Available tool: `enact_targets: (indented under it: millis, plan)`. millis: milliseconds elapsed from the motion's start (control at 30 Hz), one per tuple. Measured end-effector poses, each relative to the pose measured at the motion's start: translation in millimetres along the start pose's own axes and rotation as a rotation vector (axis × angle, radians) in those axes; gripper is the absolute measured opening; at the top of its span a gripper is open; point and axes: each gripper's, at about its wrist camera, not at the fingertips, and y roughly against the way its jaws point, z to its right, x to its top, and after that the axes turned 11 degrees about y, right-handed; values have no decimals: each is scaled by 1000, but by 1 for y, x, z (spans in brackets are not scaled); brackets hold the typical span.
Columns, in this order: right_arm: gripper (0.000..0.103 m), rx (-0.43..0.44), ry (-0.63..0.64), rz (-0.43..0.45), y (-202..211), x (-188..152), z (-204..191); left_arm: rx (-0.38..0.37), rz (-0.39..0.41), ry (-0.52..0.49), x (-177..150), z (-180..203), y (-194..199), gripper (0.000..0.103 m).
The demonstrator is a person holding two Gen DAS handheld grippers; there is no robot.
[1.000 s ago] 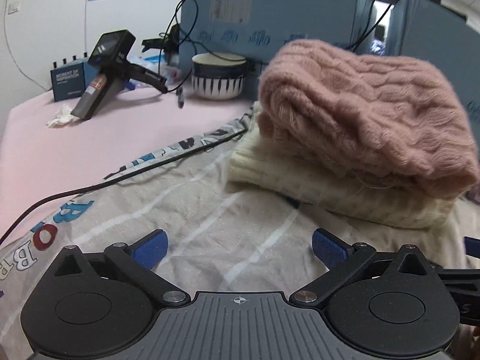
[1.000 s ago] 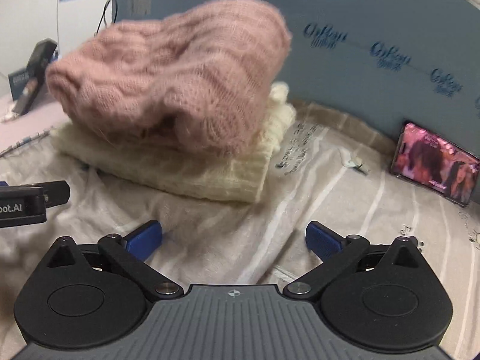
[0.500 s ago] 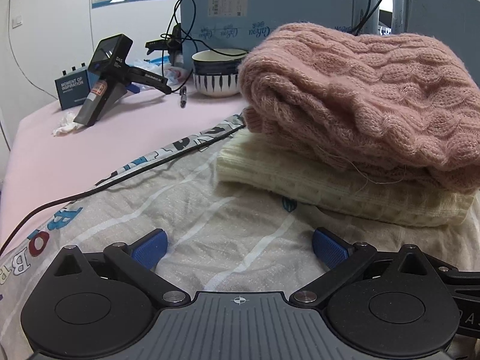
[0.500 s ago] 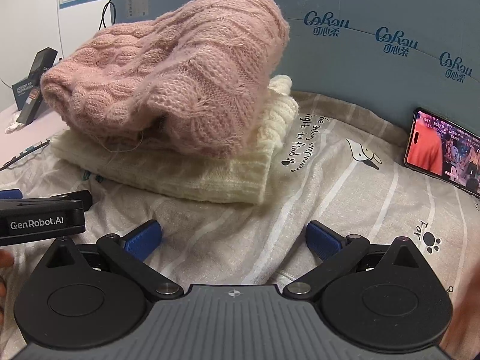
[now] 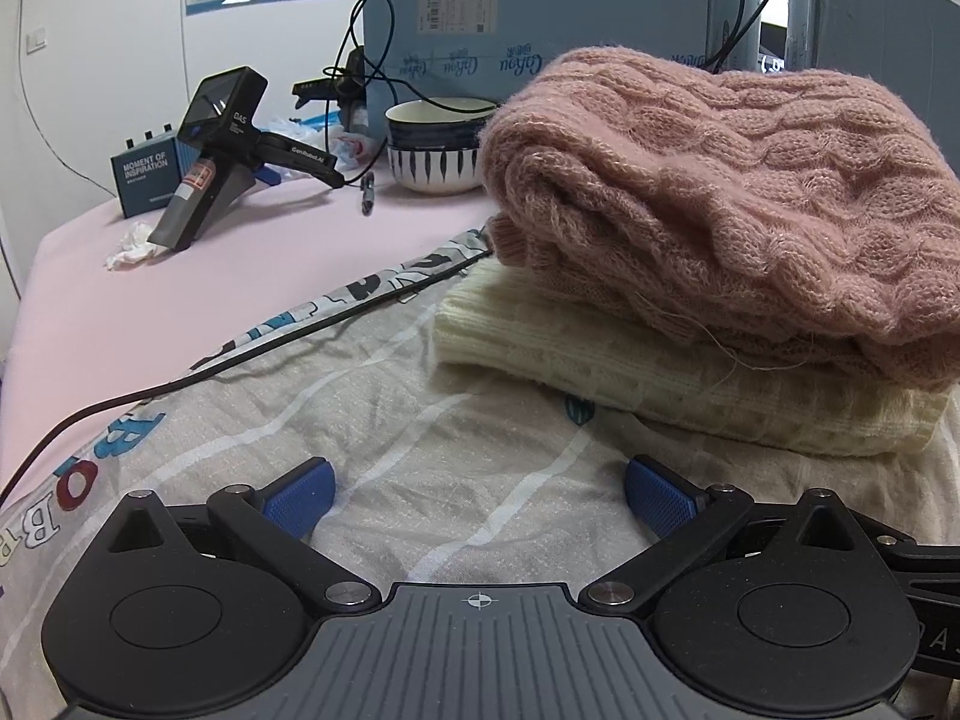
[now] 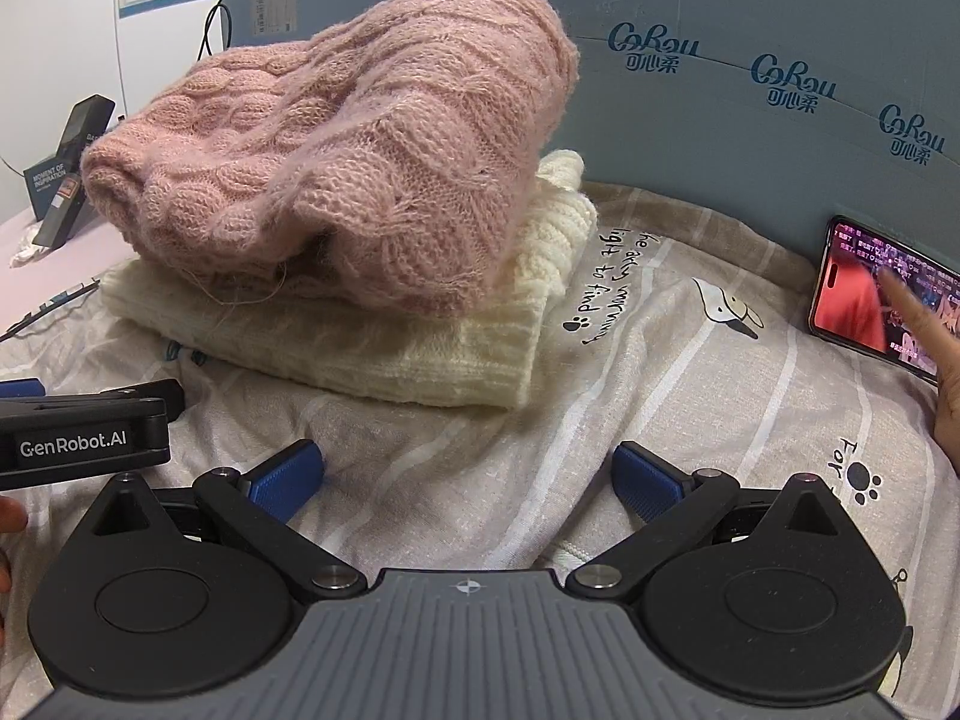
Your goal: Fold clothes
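Observation:
A folded pink cable-knit sweater (image 5: 720,192) lies on top of a folded cream knit sweater (image 5: 630,360), both on a beige printed sheet (image 5: 420,432). The same stack shows in the right wrist view, pink sweater (image 6: 360,144) over cream sweater (image 6: 420,348). My left gripper (image 5: 480,492) is open and empty, low over the sheet, short of the stack. My right gripper (image 6: 468,474) is open and empty, also in front of the stack. The left gripper's body (image 6: 84,432) shows at the left of the right wrist view.
A black handheld device (image 5: 216,156), a blue box (image 5: 144,174), a bowl (image 5: 438,144) and a black cable (image 5: 240,354) lie on the pink surface at left. Blue cardboard panels (image 6: 750,90) stand behind. A lit phone (image 6: 876,300) leans at right, a finger (image 6: 924,324) on it.
Both grippers have drawn back from the stack, which now looks smaller and steadier. A finger has come onto the phone at right. Both jaws stay open.

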Motion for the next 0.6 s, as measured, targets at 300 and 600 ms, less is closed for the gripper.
enact_targets:
  millis: [300, 600]
  plan:
    - [103, 0, 0, 0, 0, 1, 0, 0, 0, -3, 0, 0, -1, 103]
    - [103, -2, -2, 0, 0, 1, 0, 2, 1, -5, 1, 1, -1, 103]
